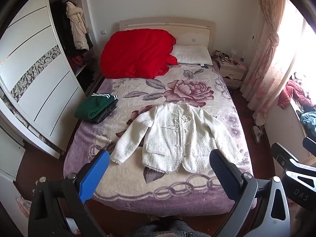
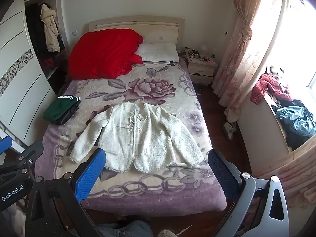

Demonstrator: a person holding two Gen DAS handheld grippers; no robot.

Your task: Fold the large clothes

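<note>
1. White fuzzy jacket [image 1: 175,138] is lying spread flat, front up, on the bed [image 1: 126,185], beside a folded green garment [image 1: 94,106].
2. Left claw [image 1: 160,169] and right claw [image 2: 157,167] are hovering spread wide, gripping nothing.
3. Folding is probably just starting; next, each claw needs to be pinching a sleeve.

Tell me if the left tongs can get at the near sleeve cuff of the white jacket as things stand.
Probably yes. The left tongs stand open and empty above the foot of the bed, and the white jacket lies flat with its left-side cuff uncovered. The folded green garment lies apart, farther up the bed.
</note>
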